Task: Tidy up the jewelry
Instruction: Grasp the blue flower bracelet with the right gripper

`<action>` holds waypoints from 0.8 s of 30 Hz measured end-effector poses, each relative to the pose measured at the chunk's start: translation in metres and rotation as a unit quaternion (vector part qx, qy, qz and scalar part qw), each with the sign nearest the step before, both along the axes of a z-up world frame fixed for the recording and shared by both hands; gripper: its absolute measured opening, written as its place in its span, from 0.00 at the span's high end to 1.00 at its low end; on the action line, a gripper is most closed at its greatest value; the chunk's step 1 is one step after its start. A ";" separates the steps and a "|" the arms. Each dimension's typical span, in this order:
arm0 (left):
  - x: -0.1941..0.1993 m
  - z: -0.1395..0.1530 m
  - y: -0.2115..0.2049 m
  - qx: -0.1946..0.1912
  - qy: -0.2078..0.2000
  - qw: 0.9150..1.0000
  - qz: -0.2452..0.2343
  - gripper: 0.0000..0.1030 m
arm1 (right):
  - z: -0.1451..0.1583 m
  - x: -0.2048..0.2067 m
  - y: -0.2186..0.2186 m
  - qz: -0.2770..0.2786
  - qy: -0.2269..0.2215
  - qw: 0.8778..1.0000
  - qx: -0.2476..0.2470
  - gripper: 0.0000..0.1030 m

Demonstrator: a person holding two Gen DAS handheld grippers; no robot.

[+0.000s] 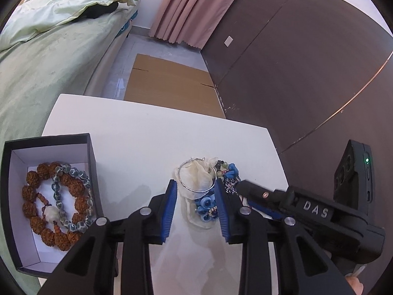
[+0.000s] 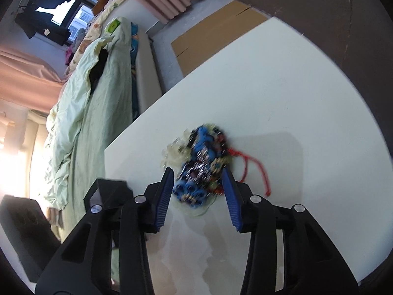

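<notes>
A pile of jewelry (image 1: 206,191) lies on the white table (image 1: 147,135): a silver bangle (image 1: 196,175), a sheer pouch, blue beaded pieces and dark beads. My left gripper (image 1: 196,191) is open, its blue pads on either side of the pile. My right gripper (image 2: 199,179) is open too, reaching the same pile (image 2: 201,162) from the right; a red cord (image 2: 255,169) trails from it. That gripper's body also shows in the left wrist view (image 1: 307,211). A black box (image 1: 49,196) at the left holds a brown seed bracelet (image 1: 34,206) and a grey-blue bead bracelet (image 1: 73,196).
A bed with green bedding (image 1: 44,56) runs along the left of the table. Flattened cardboard (image 1: 169,83) lies on the floor beyond the table. A dark wardrobe (image 1: 294,61) stands to the right, pink curtains (image 1: 191,7) at the back.
</notes>
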State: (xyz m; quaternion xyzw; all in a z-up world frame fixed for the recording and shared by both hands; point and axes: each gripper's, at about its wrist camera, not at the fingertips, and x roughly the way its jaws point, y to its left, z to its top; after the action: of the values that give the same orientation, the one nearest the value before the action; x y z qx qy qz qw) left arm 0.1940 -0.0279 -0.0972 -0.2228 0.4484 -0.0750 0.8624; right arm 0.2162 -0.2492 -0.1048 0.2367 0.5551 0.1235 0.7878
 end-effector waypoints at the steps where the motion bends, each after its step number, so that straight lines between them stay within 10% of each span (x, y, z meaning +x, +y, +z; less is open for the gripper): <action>1: 0.001 -0.001 0.000 0.000 0.001 1.000 0.000 0.72 | 0.000 0.002 -0.002 -0.004 -0.004 1.000 -0.009 0.59; 11: 0.001 -0.006 -0.002 0.006 0.009 1.000 0.001 0.72 | -0.019 0.014 -0.001 -0.013 0.013 1.000 -0.011 0.90; 24: 0.002 -0.015 -0.016 0.021 0.021 0.999 -0.013 0.71 | 0.015 -0.009 -0.031 -0.030 -0.016 0.998 0.047 0.90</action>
State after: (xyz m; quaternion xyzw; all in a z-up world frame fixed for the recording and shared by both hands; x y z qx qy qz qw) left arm 0.1962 -0.0442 -0.1120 -0.2010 0.4703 -0.0720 0.8563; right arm 0.2075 -0.2800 -0.0900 0.2881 0.5285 0.1294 0.7880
